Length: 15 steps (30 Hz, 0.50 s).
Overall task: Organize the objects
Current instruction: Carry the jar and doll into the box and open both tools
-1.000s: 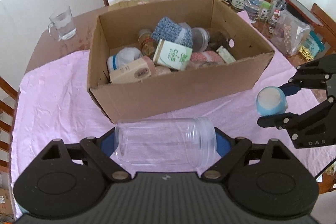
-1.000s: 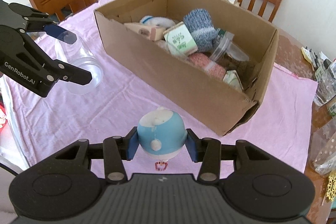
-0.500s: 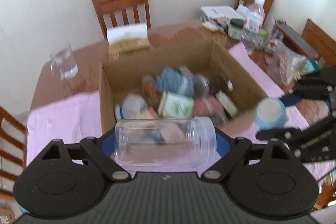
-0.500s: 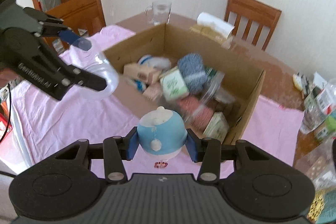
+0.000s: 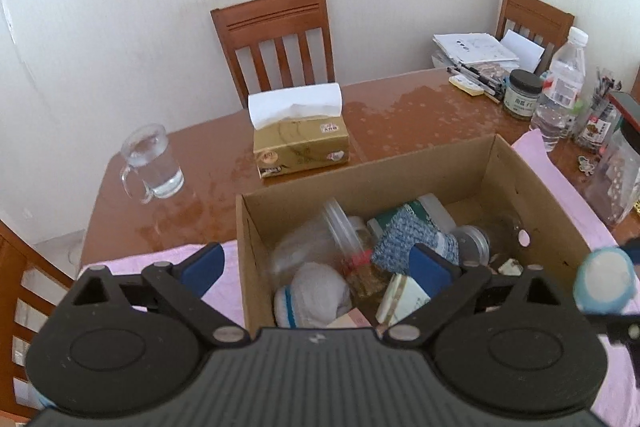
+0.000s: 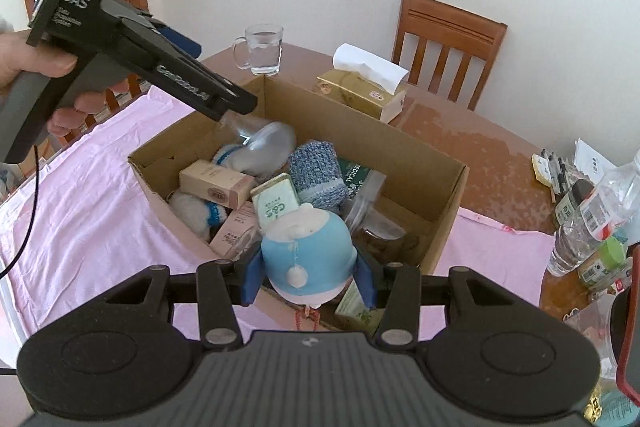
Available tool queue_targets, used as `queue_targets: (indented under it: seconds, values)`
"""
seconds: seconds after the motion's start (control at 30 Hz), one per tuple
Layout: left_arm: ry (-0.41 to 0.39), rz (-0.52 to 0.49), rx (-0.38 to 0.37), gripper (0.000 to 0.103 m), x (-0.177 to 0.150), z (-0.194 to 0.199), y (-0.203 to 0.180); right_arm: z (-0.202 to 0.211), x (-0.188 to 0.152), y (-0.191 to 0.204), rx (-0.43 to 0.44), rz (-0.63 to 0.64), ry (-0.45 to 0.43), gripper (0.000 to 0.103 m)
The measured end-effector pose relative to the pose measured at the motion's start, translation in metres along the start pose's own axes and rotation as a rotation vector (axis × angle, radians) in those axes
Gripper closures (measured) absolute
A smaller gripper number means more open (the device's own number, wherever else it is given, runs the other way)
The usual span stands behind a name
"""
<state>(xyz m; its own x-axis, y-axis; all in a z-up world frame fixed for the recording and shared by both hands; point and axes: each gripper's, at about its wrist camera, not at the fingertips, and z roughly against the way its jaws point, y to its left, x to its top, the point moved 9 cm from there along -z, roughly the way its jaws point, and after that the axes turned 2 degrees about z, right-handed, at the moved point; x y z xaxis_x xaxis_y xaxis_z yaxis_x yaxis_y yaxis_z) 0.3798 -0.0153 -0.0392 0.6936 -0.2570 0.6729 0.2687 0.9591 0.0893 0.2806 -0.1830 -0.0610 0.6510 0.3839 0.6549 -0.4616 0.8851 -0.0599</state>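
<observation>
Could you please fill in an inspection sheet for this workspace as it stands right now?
Surface: wooden table, pink cloth under the box.
Job's things: cardboard box holding a clear plastic jar, blue knitted piece, white sock, small cartons; blue round toy.
Clutter: tissue box, glass mug, water bottle, dark-lidded jar, papers.
Grippers: left gripper over the box, jaws open, empty; right gripper shut on the toy.
Cables: thin black cable hanging below the left gripper.
Surroundings: wooden chair, white wall.
</observation>
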Motion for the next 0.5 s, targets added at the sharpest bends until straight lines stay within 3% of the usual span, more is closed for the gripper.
queue_targets:
  seconds: [0.27, 0.3, 0.33, 0.4, 0.43, 0.5]
  values:
    - [0.017, 0.002, 0.001, 0.004, -0.015, 0.009, 0.000, -0.021, 0.008, -0.009, -0.018, -0.011, 0.024, 0.050]
    - [0.011, 0.006, 0.001, 0.004, -0.016, 0.011, 0.000, -0.023, 0.011, -0.011, -0.029, -0.013, 0.026, 0.045]
    - [0.005, 0.010, 0.001, 0.004, -0.017, 0.013, 0.000, -0.025, 0.013, -0.013, -0.043, -0.014, 0.027, 0.028]
    - [-0.011, 0.026, -0.002, 0.003, -0.019, 0.018, -0.001, -0.026, 0.018, -0.016, -0.078, -0.022, 0.029, 0.005]
    - [-0.016, 0.035, -0.005, 0.003, -0.020, 0.020, -0.002, -0.025, 0.020, -0.017, -0.095, -0.032, 0.019, 0.000]
    - [-0.025, 0.055, -0.016, 0.002, -0.023, 0.024, -0.004, -0.024, 0.022, -0.018, -0.100, -0.051, 0.017, 0.000]
